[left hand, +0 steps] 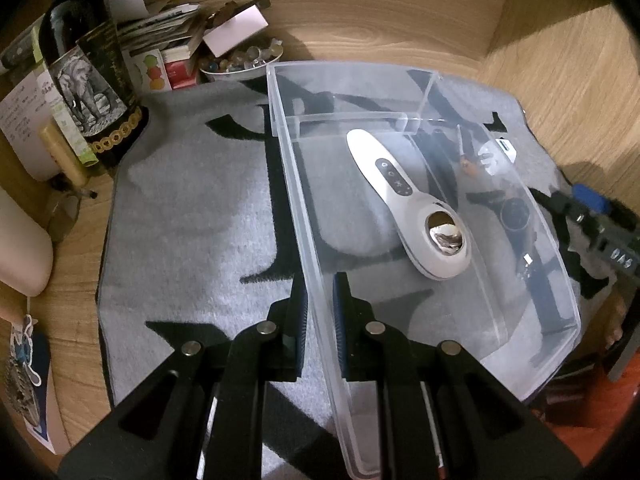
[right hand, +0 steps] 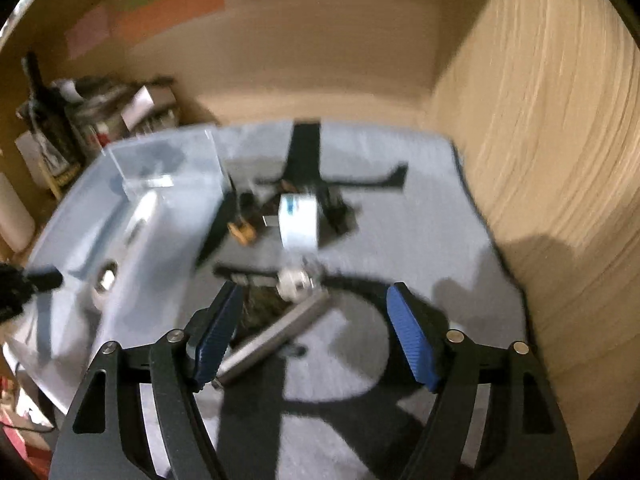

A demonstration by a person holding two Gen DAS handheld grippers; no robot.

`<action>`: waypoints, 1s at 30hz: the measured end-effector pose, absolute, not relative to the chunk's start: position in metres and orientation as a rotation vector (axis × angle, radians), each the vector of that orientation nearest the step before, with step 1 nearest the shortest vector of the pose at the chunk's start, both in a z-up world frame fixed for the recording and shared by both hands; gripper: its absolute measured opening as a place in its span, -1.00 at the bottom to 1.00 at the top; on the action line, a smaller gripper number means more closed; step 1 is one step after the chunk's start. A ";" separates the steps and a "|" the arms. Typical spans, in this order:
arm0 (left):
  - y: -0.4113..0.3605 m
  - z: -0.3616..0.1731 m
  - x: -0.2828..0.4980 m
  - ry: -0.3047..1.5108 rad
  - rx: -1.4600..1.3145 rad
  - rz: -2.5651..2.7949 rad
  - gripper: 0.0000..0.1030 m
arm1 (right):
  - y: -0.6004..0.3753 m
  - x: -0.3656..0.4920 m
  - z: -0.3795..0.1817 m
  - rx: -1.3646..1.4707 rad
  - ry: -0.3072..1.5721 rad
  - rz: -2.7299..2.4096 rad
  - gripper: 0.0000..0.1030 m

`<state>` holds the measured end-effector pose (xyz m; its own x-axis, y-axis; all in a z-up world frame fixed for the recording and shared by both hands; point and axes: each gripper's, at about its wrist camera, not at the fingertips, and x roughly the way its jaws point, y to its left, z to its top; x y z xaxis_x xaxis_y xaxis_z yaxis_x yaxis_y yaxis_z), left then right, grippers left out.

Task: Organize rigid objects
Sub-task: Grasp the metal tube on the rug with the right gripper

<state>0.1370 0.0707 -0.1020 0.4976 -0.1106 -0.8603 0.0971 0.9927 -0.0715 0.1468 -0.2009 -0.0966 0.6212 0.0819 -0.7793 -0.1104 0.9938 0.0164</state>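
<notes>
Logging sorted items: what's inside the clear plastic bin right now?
Inside the clear bin: one white handheld device with a shiny metal head. Items seen through its far wall look outside; blur prevents confirming.

No text can be read; the bottle (left hand: 86, 76) label print is illegible

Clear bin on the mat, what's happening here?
A person with two handheld grippers is sorting small items into a clear plastic bin on a grey mat. The left gripper is clamped on the bin's near wall, steadying it. A white handheld device already lies inside. The right gripper hangs open over loose items on the mat beside the bin, including a white box; that view is blurred.
</notes>
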 end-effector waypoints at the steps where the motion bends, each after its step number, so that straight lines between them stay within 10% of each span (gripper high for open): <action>1: 0.070 -0.102 0.137 1.044 -0.014 -0.129 -0.75 | -0.201 0.146 -0.101 -0.033 0.908 0.110 0.40; 11: 0.071 -0.105 0.138 1.051 -0.021 -0.134 -0.75 | -0.187 0.146 -0.127 -0.035 0.988 0.173 0.29; 20: 0.071 -0.106 0.139 1.051 -0.013 -0.137 -0.75 | -0.206 0.139 -0.126 -0.051 0.967 0.133 -0.69; 30: 0.070 -0.106 0.140 1.053 -0.010 -0.133 -0.75 | -0.216 0.135 -0.105 -0.014 0.892 0.099 -0.72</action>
